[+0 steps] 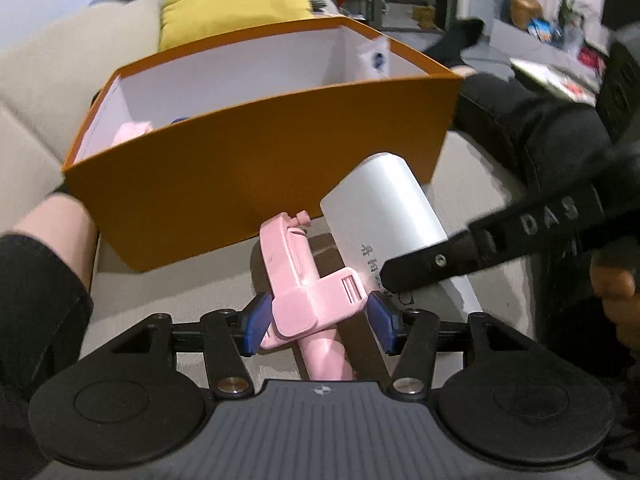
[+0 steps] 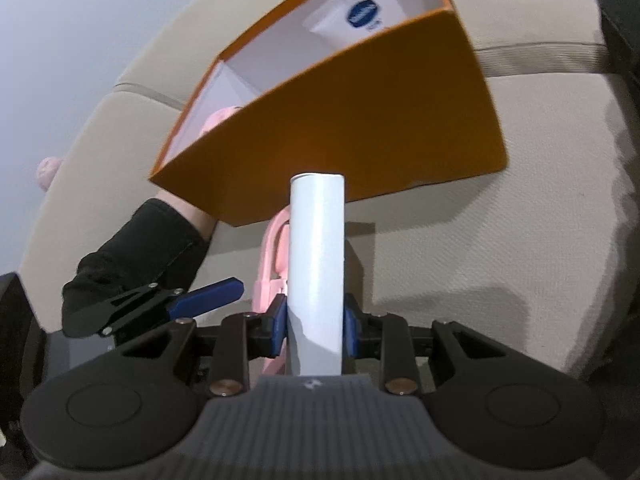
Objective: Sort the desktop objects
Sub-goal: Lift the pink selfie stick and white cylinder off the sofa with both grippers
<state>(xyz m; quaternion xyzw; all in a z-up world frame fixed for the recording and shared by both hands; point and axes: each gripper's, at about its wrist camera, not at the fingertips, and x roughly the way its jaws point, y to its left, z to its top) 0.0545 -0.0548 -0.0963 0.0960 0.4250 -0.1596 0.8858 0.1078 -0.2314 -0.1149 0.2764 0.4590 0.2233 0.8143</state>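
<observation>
A pink plastic clamp-and-handle piece [image 1: 304,292] lies on the beige sofa seat [image 2: 500,240] between the blue pads [image 1: 258,320] of my left gripper [image 1: 320,322]. Its jaws stand open around it, with a slight gap at the right pad. My right gripper [image 2: 316,328] is shut on a white tube [image 2: 316,256], which points toward the orange box [image 2: 360,128]. In the left wrist view the white tube [image 1: 380,208] lies slanted beside the pink piece, with a black right finger [image 1: 432,268] across it. The orange box [image 1: 260,168] holds a pink item [image 1: 132,132] and a white pouch with a blue logo [image 2: 360,16].
A yellow cushion [image 1: 232,0] rests behind the box on the sofa back. A person's black-clad legs [image 1: 520,120] stretch along the right. A black-sleeved hand [image 2: 132,256] holds the left gripper. A small pink round thing [image 2: 48,170] sits at the sofa's far left edge.
</observation>
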